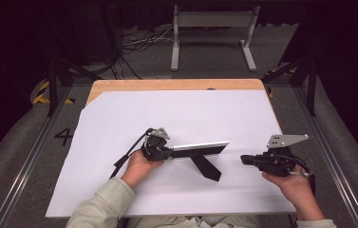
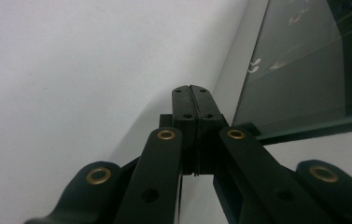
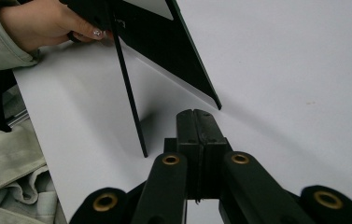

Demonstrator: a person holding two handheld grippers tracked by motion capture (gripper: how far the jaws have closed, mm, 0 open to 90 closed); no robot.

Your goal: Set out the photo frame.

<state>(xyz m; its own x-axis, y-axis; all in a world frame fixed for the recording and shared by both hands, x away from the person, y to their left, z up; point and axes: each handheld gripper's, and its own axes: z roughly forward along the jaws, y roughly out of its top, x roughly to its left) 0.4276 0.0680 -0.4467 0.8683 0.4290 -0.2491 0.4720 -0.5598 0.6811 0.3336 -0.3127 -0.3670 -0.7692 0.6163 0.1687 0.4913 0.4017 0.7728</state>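
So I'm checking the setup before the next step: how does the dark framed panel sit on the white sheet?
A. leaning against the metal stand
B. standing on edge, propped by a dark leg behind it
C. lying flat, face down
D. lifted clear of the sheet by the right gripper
B: the dark framed panel stands on edge on the white sheet, its prop leg angled down to the sheet.

We see a matt white paper sheet (image 1: pixel 119 123) over a pale wooden tabletop (image 1: pixel 167 84), a glossy black framed glass panel (image 1: pixel 200 150) with silvery edge, and matt black plastic jaws.
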